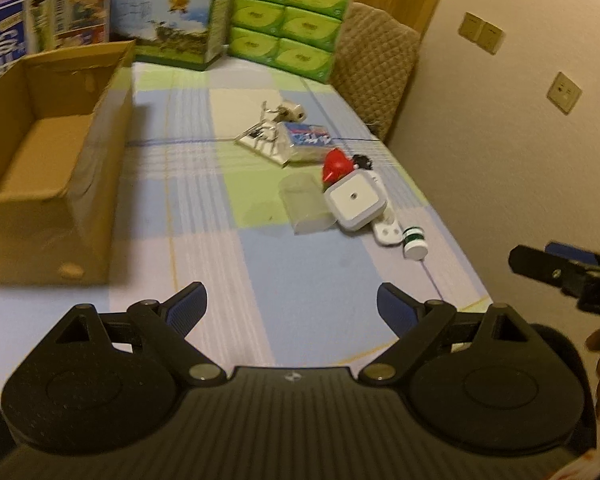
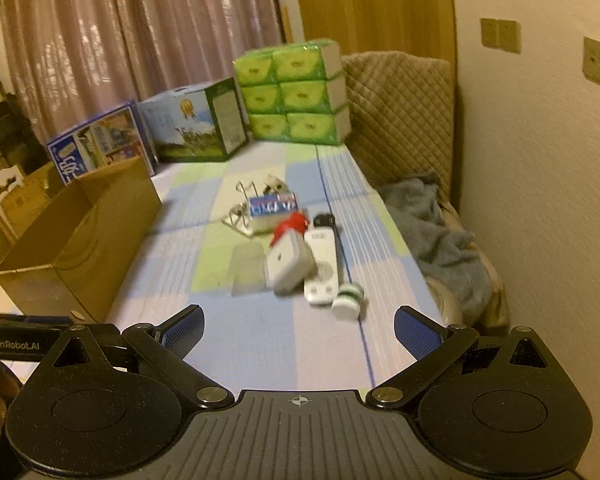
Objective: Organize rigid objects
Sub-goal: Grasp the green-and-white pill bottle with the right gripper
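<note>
Both grippers, left [image 1: 290,300] and right [image 2: 298,326], gape empty; box [image 1: 40,152] (at ten o'clock) looks bare, clutter [image 1: 340,184] at one o'clock unsorted.

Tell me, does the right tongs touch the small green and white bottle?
Apart. In the right wrist view, the open right tongs sit nearer the camera than the bottle, with bare tablecloth between.

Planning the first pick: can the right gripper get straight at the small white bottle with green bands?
Probably yes. The right gripper is open and empty, and the white bottle with green bands lies nearest it on bare tablecloth, with nothing between. Only the white power strip sits close on its left.
</note>
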